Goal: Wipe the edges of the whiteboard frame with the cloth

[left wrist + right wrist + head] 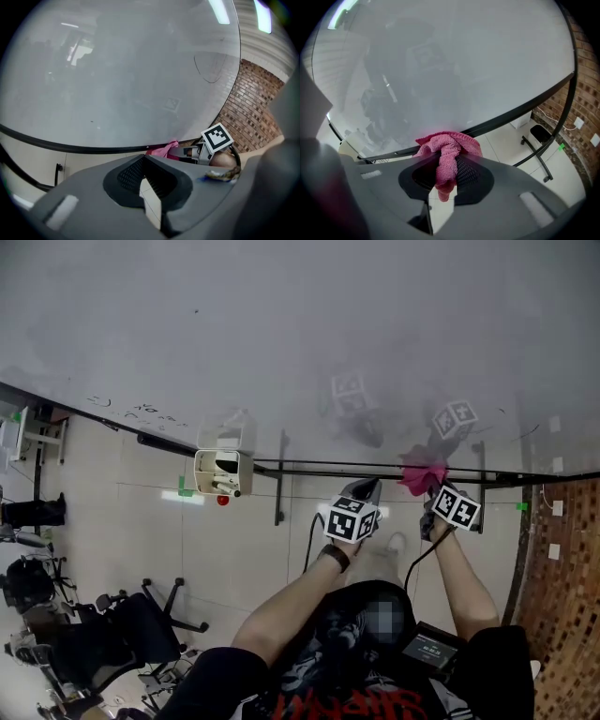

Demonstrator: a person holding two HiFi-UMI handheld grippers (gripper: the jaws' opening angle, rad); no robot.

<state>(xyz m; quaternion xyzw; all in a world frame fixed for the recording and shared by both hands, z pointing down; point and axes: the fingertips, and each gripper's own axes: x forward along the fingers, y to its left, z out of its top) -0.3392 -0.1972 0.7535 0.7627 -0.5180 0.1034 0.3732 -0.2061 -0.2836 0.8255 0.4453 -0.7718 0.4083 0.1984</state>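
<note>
The whiteboard (281, 334) fills the upper head view, and its black frame (309, 470) runs along the bottom edge. My right gripper (433, 488) is shut on a pink cloth (424, 474), which is pressed to that frame near the right end. In the right gripper view the cloth (447, 152) bunches out of the jaws against the frame (511, 112). My left gripper (367, 488) hovers just left of it, below the frame, shut with nothing in it. The left gripper view shows the cloth (164, 150) and the frame (70, 146) ahead.
A white marker holder (223, 472) hangs on the frame to the left. Black stand legs (281, 488) rise behind the board. Office chairs (131, 629) stand on the tiled floor at lower left. A brick wall (562, 596) is on the right.
</note>
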